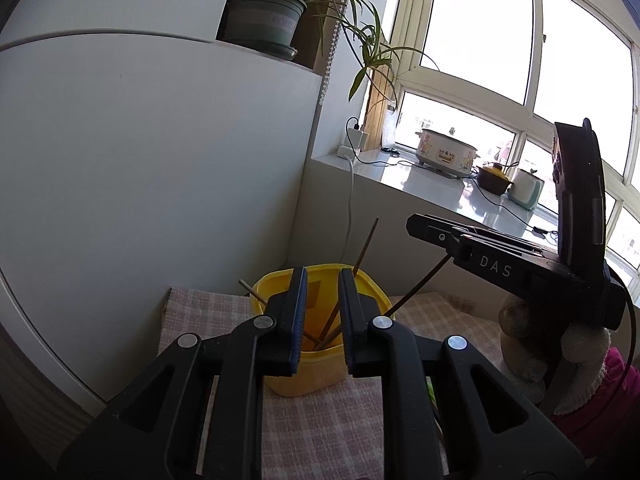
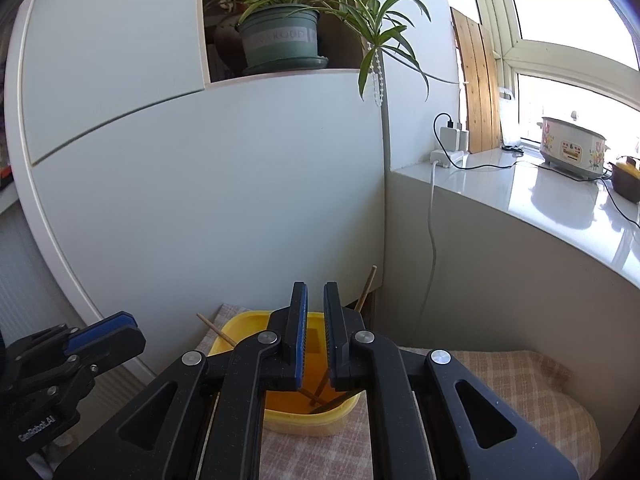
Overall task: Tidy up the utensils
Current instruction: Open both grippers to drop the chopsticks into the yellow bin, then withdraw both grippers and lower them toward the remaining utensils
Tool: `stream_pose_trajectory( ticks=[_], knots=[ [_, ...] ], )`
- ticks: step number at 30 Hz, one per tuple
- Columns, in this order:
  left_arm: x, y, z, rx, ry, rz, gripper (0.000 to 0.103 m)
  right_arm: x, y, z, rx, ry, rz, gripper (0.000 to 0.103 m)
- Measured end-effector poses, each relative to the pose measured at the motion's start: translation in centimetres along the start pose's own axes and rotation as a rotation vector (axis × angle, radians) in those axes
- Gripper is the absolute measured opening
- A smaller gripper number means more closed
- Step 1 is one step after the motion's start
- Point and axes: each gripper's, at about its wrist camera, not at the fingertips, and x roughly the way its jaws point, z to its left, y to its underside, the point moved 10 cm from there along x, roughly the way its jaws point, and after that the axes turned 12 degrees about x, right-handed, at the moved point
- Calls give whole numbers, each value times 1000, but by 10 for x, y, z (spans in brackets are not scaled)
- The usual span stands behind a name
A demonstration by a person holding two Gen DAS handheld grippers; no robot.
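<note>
A yellow container (image 1: 320, 344) is seen standing on the checked cloth (image 1: 320, 432) toward the far edge of the tabletop, near the corner formed by the white cabinet (image 1: 160, 160) and the window ledge (image 1: 440, 192). Several chopsticks (image 1: 366, 246) are found leaning inside it, their upper ends fanned out over the rim.

The chopsticks are judged to be light, stiff and thin, likely smooth and apt to roll or pivot if pinched at a tip; a hold is best taken on the upper shaft, where they stand free above the rim. The container is judged to be light, thin-walled plastic, easily tipped or slid on the cloth, best taken at the rim or steadied on one wall.

The jaws of the left gripper (image 1: 322, 280) are held narrowly apart with nothing between them. The jaws of the right gripper (image 2: 316, 292) likewise stand at a narrow gap, empty.

"DAS" is read on the right gripper's side in the left view, and "GeoRobot.AI" on the left gripper in the right view. A pale label on the plant pot (image 2: 280, 36) is too faint to be read surely.
</note>
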Motion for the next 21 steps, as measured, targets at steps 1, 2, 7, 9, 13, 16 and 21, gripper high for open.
stream_pose_trajectory(
  ticks=[1,2,7,9,13,16,21],
  knots=[
    [-2,0,-2,5,-1,-4,14,-5,-1,-2,5,-6,-4,17],
    [-4,-1,-4,8,-3,-8,14,-11,-1,-4,10,-9,-12,19],
    [-20,1,-17,23,-4,-41,20,-45,-3,-25,32,-13,-47,22],
    [-25,4,-25,30,10,-53,35,-58,-3,-40,33,1,-62,23],
    [-28,18,-46,49,54,-39,37,-80,6,-83,53,65,-79,37],
    [-18,38,-66,57,105,14,37,-89,20,-116,77,106,-55,59],
    [11,83,-98,50,189,140,37,-91,59,-158,63,193,32,64]
  ],
)
